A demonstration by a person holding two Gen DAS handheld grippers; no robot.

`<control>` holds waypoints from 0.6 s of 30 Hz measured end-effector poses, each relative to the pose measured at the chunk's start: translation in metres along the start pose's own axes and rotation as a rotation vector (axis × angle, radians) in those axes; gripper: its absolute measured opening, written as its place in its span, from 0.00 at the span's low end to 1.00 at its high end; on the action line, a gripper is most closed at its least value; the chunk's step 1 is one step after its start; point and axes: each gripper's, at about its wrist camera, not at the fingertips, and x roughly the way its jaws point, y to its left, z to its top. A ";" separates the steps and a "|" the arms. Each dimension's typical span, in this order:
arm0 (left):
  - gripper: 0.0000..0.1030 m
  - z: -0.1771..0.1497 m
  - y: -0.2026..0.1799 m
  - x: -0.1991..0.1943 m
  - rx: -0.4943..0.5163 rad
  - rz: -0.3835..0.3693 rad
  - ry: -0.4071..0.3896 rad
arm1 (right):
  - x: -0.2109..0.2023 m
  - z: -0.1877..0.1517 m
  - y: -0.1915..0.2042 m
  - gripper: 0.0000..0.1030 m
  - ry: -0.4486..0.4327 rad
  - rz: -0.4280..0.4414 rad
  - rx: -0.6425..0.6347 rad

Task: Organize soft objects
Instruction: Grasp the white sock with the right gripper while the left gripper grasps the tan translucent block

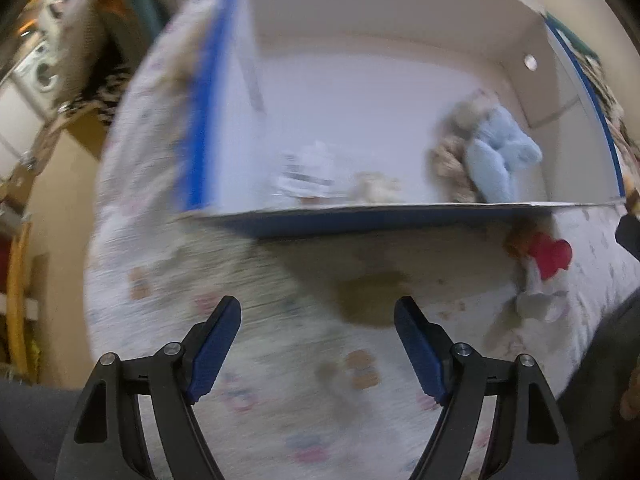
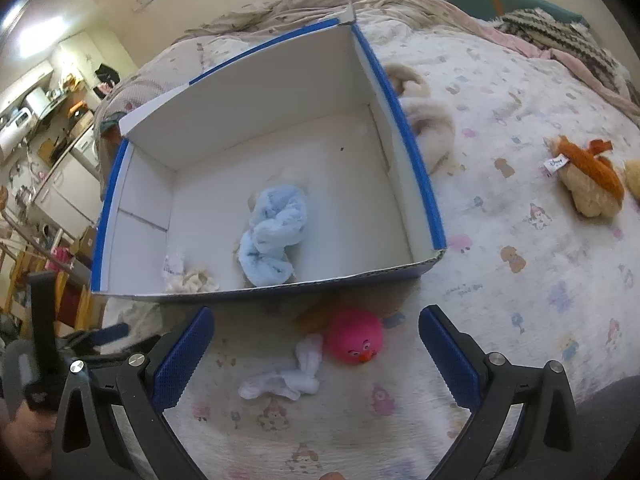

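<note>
- The right gripper hangs above the patterned bedspread with its 2 blue-padded fingers spread wide and nothing between them.
- Just ahead of that gap, slightly right of centre, lies a pink round toy with a small face — it sits on the bedspread, clear of both pads.
- Touching the pink toy's left side is a white cloth toy, limp and flat, also inside the span of the fingers but not gripped.
- Beyond these 2 stands the blue-edged cardboard box, its near wall just past the toys.
- Inside the box a light blue plush lies near the middle of the floor, and a small cream fuzzy item rests against the near wall to its left.
- Outside the box's right wall a beige plush lies against it; well apart to the right sits a tan and orange plush with a white tag.
- The left gripper is likewise spread wide and empty, over bare bedspread in front of the box; its view is motion-blurred.
- From the left wrist, the light blue plush shows in the box's right part, and the pink toy lies off to the right, near the box's front wall — well outside the left fingers.
</note>
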 end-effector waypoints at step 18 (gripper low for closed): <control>0.05 -0.005 -0.020 0.030 0.063 -0.024 0.053 | 0.002 0.002 -0.025 1.00 0.062 0.156 0.154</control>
